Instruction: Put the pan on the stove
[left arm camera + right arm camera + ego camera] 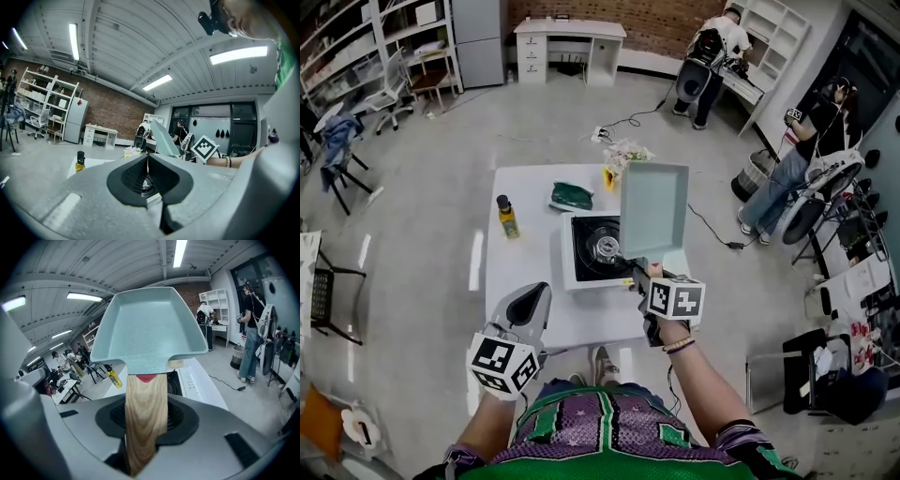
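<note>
Pan [654, 208] juts ahead of right claw [638, 273], wooden handle [142, 413] clamped between jaws.

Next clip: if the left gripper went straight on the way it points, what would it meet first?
Probably the stove: the left gripper points almost level across the table, and its own view shows the burner past its closed jaws. Nothing seems to lie between, though depth is unclear.

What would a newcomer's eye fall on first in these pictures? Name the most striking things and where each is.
First comes the pale green square pan, tilted up above the stove, its wooden handle clamped in the right gripper. Then the white stove with its black burner on the white table, a yellow bottle to its left. The left gripper hangs shut and empty at the table's near edge.
</note>
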Motion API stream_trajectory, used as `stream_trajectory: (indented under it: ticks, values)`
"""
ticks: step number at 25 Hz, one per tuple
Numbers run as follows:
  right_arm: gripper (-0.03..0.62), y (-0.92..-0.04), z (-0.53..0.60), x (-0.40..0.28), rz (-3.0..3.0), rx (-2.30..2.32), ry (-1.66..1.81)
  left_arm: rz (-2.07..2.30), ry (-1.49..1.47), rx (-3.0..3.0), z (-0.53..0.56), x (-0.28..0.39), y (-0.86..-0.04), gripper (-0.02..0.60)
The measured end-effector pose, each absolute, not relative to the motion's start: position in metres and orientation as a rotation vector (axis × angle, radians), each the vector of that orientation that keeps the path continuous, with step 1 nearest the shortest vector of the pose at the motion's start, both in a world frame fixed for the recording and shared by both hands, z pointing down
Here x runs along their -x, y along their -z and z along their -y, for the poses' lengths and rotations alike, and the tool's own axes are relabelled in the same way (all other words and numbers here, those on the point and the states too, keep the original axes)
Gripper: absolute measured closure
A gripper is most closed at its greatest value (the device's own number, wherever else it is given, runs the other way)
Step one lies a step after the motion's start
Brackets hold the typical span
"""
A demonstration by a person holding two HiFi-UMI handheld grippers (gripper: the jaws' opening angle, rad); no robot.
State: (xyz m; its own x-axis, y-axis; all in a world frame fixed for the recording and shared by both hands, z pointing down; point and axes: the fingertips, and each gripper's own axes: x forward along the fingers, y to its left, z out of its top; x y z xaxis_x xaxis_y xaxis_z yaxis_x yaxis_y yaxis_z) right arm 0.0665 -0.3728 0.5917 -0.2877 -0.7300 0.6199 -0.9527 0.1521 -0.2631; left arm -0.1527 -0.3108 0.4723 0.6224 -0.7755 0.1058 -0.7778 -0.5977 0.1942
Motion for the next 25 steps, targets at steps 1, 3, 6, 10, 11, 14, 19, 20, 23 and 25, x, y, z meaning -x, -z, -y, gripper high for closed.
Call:
stream_trajectory:
  ticks: [1, 3, 6, 10, 11, 14, 19, 20, 23, 25]
  values:
    - [0.47, -0.595, 0.373, -0.066, 2.081, -1.607, -0.892, 1.277, -0.017, -2.624, 0.311, 0.153, -0.473, 0.563]
    - [0.47, -0.602, 0.374, -0.065, 2.065, -1.595, -0.894, 1.279, -0.023, -2.622, 0.311, 0.153, -0.474, 0.563]
    - [0.47, -0.616, 0.374, -0.061, 2.046, -1.572, -0.927, 1.283, -0.033, -2.614, 0.31, 0.155, -0.478, 0.563]
    - [0.471, -0.636, 0.374, -0.054, 2.01, -1.541, -0.982, 1.29, -0.042, -2.603, 0.309, 0.157, -0.482, 0.563]
    - [0.471, -0.64, 0.374, -0.052, 1.999, -1.532, -0.996, 1.292, -0.044, -2.6, 0.309, 0.157, -0.483, 0.563]
    - [0.471, -0.655, 0.374, -0.046, 1.965, -1.505, -1.034, 1.301, -0.044, -2.591, 0.31, 0.159, -0.484, 0.563]
    - [0.471, -0.678, 0.376, -0.037, 1.903, -1.464, -1.079, 1.305, -0.051, -2.578, 0.311, 0.159, -0.488, 0.563]
    - [0.471, -0.682, 0.376, -0.036, 1.891, -1.456, -1.087, 1.305, -0.053, -2.575, 0.31, 0.159, -0.489, 0.563]
    - [0.471, -0.694, 0.375, -0.032, 1.858, -1.434, -1.114, 1.306, -0.055, -2.567, 0.308, 0.16, -0.492, 0.563]
    - [0.471, -0.702, 0.375, -0.03, 1.839, -1.424, -1.131, 1.307, -0.056, -2.56, 0.308, 0.161, -0.494, 0.563]
